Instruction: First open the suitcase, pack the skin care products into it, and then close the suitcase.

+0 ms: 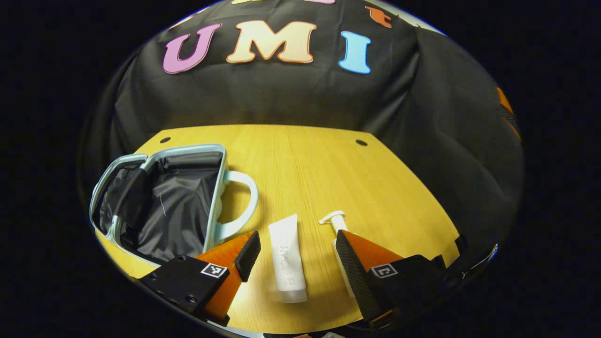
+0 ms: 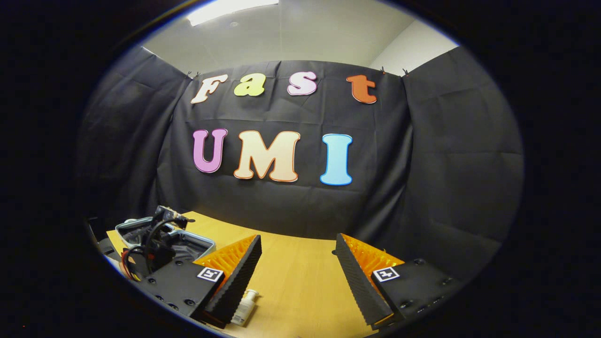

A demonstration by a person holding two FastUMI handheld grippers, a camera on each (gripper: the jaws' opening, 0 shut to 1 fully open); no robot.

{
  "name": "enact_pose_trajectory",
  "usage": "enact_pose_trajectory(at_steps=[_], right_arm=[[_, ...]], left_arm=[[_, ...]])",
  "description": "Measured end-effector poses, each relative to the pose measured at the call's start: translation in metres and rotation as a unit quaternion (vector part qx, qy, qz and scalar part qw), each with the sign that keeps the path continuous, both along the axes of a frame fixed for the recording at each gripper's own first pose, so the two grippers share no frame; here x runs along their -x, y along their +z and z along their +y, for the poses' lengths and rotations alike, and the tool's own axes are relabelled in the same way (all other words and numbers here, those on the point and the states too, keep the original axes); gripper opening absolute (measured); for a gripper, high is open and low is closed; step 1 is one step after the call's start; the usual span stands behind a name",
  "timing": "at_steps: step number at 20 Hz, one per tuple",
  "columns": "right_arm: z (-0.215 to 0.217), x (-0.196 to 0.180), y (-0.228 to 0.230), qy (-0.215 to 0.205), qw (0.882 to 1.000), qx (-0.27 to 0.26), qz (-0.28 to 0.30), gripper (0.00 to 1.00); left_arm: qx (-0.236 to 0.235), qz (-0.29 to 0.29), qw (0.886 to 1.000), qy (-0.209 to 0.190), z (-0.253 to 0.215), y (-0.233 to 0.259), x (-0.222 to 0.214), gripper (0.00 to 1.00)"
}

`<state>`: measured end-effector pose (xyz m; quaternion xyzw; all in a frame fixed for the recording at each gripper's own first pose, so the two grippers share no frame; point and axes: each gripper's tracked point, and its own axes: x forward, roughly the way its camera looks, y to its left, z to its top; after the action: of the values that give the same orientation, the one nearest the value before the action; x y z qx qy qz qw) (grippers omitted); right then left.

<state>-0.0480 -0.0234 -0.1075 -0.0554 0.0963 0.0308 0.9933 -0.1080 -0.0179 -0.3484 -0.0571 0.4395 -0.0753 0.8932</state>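
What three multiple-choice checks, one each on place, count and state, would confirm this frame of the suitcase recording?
1. Where does the white squeeze tube lie?
A. Inside the suitcase
B. On the yellow wooden table, between the left tool's fingers
C. On the suitcase handle

2. How many skin care items sit on the table in the left gripper view?
A. Two
B. Four
C. None

3. What state is the pale blue suitcase in?
A. Closed
B. Open with products inside
C. Open, black lining bare

Answers: 1 B, the tube rests on bare wood. 2 A, the tube and a white pump bottle. 3 C, lid raised, nothing on the lining.
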Motion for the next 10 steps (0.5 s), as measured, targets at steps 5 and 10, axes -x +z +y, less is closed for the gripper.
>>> enact_pose_trajectory(at_steps=[5, 10], right_arm=[[-0.018, 0.006, -0.01, -0.011, 1.0, 0.005, 0.014, 1.0], [-0.018, 0.002, -0.021, -0.001, 1.0, 0.01, 0.025, 1.0]], left_arm=[[-0.008, 0.051, 0.999, 0.01, 0.0, -0.043, 0.012, 0.95], [-0.026, 0.075, 0.997, 0.02, 0.005, -0.07, 0.021, 0.76]])
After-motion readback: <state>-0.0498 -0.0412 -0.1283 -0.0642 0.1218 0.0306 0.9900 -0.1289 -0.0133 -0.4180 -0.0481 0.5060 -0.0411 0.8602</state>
